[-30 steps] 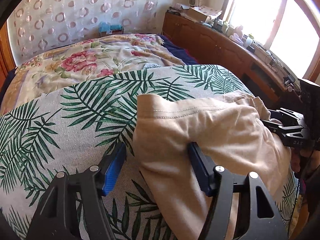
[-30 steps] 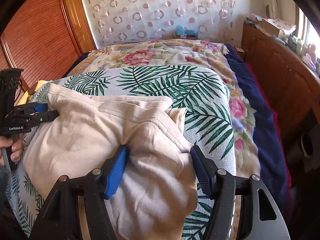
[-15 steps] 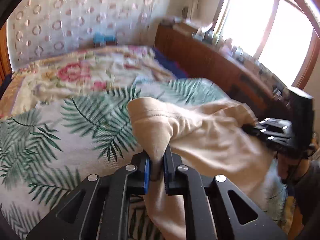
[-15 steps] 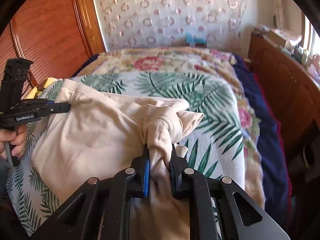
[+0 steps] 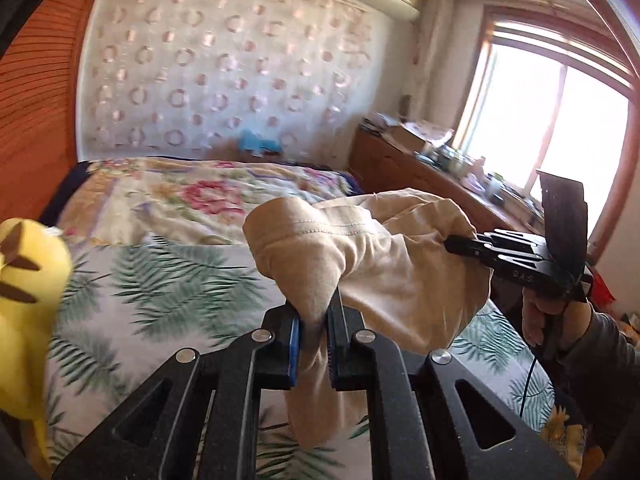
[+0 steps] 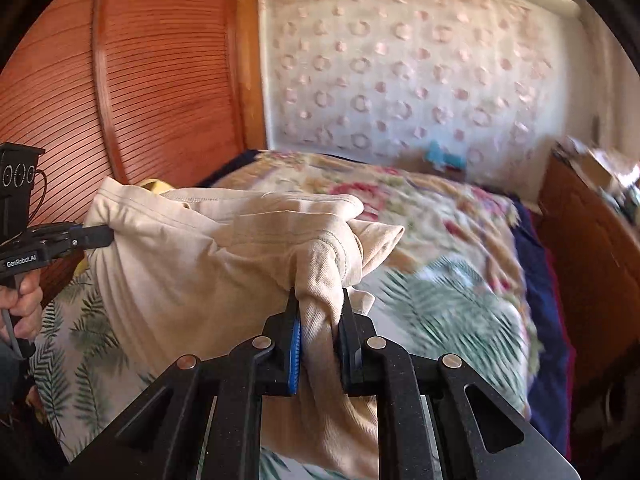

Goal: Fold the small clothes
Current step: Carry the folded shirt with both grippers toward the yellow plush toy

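Both grippers, my left gripper (image 5: 314,322) and right gripper (image 6: 319,326), clamp bunched corners of the beige garment (image 5: 384,264), hanging between them above the bed (image 5: 168,288); thick folds could slip free, spoiling the fold.

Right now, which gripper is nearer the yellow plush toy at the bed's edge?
Left. The yellow plush toy sits just beside the left gripper; the right gripper, pinching the beige garment's other end, is farther off.

Each camera sat on its gripper, very near the fingers, and looked forward along the bed (image 5: 168,280) to the dotted curtain (image 6: 400,80). Both views shared the beige garment (image 5: 380,264).
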Available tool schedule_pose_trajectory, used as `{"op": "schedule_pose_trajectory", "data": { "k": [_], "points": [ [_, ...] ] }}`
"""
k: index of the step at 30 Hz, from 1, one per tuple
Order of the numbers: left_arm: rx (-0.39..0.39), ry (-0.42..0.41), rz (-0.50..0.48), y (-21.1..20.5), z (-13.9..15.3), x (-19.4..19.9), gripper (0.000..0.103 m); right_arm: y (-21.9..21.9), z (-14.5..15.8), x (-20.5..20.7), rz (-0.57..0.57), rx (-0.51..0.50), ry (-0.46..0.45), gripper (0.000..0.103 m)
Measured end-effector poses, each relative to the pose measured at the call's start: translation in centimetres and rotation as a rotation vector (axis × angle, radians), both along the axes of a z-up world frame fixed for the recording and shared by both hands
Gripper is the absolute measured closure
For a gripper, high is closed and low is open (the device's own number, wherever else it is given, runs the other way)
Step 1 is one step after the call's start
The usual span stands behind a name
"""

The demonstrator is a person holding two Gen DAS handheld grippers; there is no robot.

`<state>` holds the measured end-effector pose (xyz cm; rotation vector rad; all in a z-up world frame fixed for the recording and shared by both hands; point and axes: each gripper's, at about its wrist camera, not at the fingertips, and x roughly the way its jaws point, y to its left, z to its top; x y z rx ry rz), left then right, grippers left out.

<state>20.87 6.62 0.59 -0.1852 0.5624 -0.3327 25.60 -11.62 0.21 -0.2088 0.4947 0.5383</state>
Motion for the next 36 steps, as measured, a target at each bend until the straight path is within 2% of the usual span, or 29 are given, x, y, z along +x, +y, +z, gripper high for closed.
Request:
{"op": "schedule_pose_trajectory", "data": {
  "k": [10,14,21,27,33,35,36],
  "points": [
    [-0.030,0.012,0.226,11.0,-2.8,-0.8,0.092,14.0,0.2,9.8,0.188,-0.110,-0.047,0.089],
    [-0.055,0.043,0.286,13.9,-5.0,-0.8,0.092,18.4,-0.5,14.6,0.254,-0.175,-0.058,0.089],
    [-0.091,0.070,0.398,17.3,-7.7,-2.0,0.092,26.0,-2.1,20.1,0.369,-0.256,-0.057,0.089],
    [-0.081,0.127,0.418,17.8,-9.9,-1.8,0.092,28.3,-4.1,22.3,0.423,-0.270,-0.002,0.089],
    [-0.070,0.142,0.424,18.4,-10.1,-1.8,0.092,29.8,-5.1,24.0,0.427,-0.263,0.039,0.088],
    [-0.063,0.148,0.429,18.4,-10.1,-1.7,0.091,30.3,-5.0,24.5,0.405,-0.255,0.034,0.081],
    [-0.061,0.149,0.431,18.5,-10.1,-1.7,0.091,30.4,-4.7,24.7,0.389,-0.241,0.029,0.073]
  ]
}}
